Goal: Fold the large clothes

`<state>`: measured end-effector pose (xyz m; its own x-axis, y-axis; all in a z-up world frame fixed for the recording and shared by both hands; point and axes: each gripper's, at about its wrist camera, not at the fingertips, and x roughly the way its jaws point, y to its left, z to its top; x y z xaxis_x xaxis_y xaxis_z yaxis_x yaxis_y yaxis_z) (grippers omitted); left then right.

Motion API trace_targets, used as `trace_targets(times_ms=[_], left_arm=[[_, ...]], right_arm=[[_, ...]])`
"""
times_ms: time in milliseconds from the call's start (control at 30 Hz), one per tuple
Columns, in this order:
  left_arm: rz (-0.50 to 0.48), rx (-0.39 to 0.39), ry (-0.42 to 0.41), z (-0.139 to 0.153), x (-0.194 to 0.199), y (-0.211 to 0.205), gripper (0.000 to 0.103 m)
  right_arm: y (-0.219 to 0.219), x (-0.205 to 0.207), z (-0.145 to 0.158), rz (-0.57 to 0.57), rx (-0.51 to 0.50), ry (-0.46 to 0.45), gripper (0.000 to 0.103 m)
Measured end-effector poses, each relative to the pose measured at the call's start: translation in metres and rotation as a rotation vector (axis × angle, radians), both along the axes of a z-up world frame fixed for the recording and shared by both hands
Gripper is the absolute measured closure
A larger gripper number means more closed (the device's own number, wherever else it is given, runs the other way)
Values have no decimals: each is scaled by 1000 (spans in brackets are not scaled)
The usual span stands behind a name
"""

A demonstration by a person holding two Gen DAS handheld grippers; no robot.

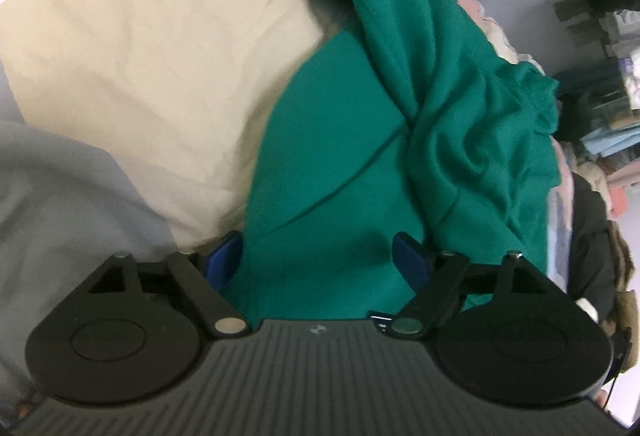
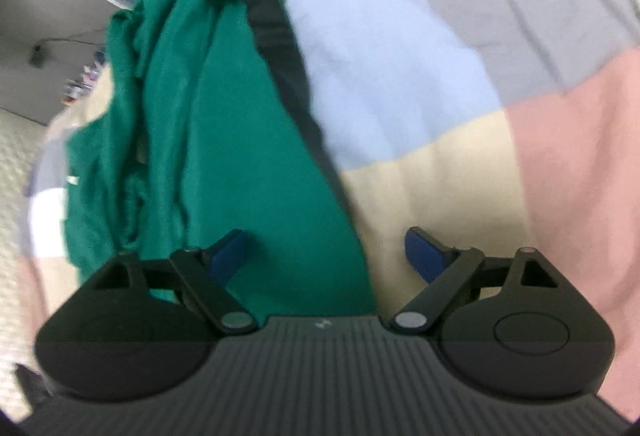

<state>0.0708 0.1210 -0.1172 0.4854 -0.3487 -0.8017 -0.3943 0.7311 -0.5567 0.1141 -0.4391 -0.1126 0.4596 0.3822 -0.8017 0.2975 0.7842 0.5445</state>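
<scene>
A large green garment point(image 1: 360, 140) lies crumpled on a patchwork bed cover point(image 1: 140, 56). In the left wrist view its near part lies flat and its right side is bunched in folds. My left gripper point(image 1: 318, 256) is open, its blue fingertips point(image 1: 408, 256) spread on either side of the garment's near edge. In the right wrist view the same garment point(image 2: 224, 140) stretches away with a dark band along its right edge. My right gripper point(image 2: 328, 252) is open over the garment's near right edge and the cream patch.
The bed cover has cream, grey, light blue and pink patches point(image 2: 572, 172). A grey patch point(image 1: 68, 196) lies at the left. Shelves with stacked clothes point(image 1: 608, 48) stand at the far right of the left wrist view. The floor point(image 2: 16, 156) shows at left.
</scene>
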Motion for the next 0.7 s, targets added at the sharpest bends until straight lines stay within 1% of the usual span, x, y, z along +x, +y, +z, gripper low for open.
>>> trace_targets(times_ms=[33, 100, 133, 200, 267, 300, 333, 367, 400, 433, 500, 567, 633, 667, 700], left_arm=[[-4, -13, -8, 1, -1, 0, 19], [-8, -42, -29, 3, -3, 2, 19], [-9, -73, -49, 5, -6, 3, 19], [-15, -133, -96, 12, -10, 3, 19], [-14, -195, -178, 21, -15, 4, 19], [-19, -223, -216, 26, -17, 3, 19], [-30, -246, -245, 30, -18, 3, 19], [-37, -255, -258, 31, -19, 1, 19], [-41, -254, -259, 32, -19, 0, 19], [-42, -240, -244, 31, -19, -1, 19], [-36, -209, -192, 24, -16, -4, 19], [-30, -177, -122, 13, -15, -4, 19], [-31, -154, -44, 1, -10, -8, 19], [-29, -140, -10, -4, -9, -10, 19], [-24, -132, 6, -8, -7, -9, 19]], right_arm=[[1, -1, 1, 10, 41, -11, 14], [3, -4, 1, 41, 159, -38, 14], [6, -6, 5, 57, 172, -54, 14], [12, -10, 12, 78, 149, -89, 13], [14, -14, 17, 83, 169, -110, 13], [13, -15, 18, 85, 192, -122, 14], [11, -14, 18, 94, 254, -143, 14], [11, -13, 19, 105, 302, -163, 14], [13, -14, 22, 117, 313, -188, 14], [17, -15, 26, 135, 299, -210, 14], [25, -15, 26, 157, 264, -210, 14], [29, -14, 17, 137, 214, -149, 14], [29, -10, 4, 111, 165, -59, 14], [31, -5, -2, 105, 152, -26, 14], [33, -2, -6, 110, 148, -2, 14]])
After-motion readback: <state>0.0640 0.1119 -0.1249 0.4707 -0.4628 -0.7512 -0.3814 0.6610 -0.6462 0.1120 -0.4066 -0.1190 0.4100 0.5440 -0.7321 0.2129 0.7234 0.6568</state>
